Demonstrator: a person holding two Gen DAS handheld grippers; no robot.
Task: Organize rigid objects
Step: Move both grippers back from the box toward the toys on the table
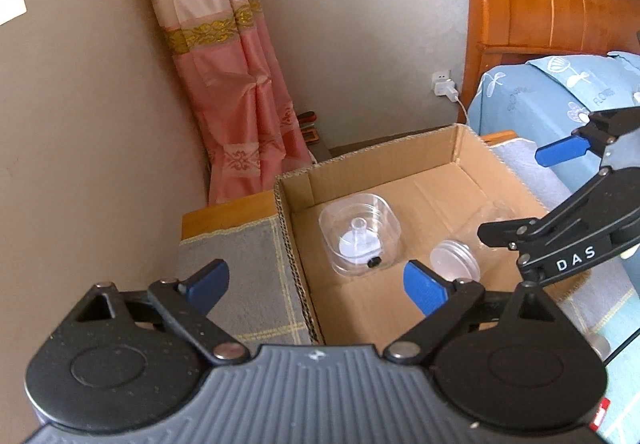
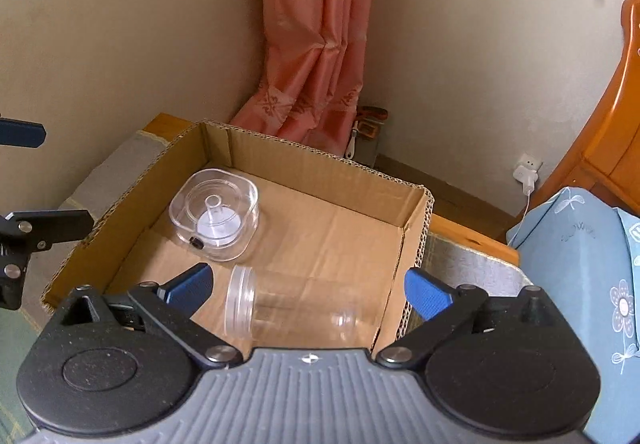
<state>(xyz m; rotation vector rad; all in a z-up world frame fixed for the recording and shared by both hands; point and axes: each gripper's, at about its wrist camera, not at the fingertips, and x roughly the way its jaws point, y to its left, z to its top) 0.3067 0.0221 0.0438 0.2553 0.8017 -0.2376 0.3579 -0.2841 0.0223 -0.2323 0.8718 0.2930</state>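
Here, 2 clear containers are lying in the cardboard box (image 2: 328, 228): a squarish tub (image 2: 214, 214) and a toppled jar (image 2: 292, 310). Both grippers, left (image 1: 316, 284) and right (image 2: 308, 284), are hovering with fingers spread wide, gripping nothing.

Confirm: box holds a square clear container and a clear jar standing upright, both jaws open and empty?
Not quite. The clear jar lies on its side on the floor of the cardboard box, as the right wrist view shows. The square clear container sits upright, and the left gripper and right gripper are open, holding nothing.
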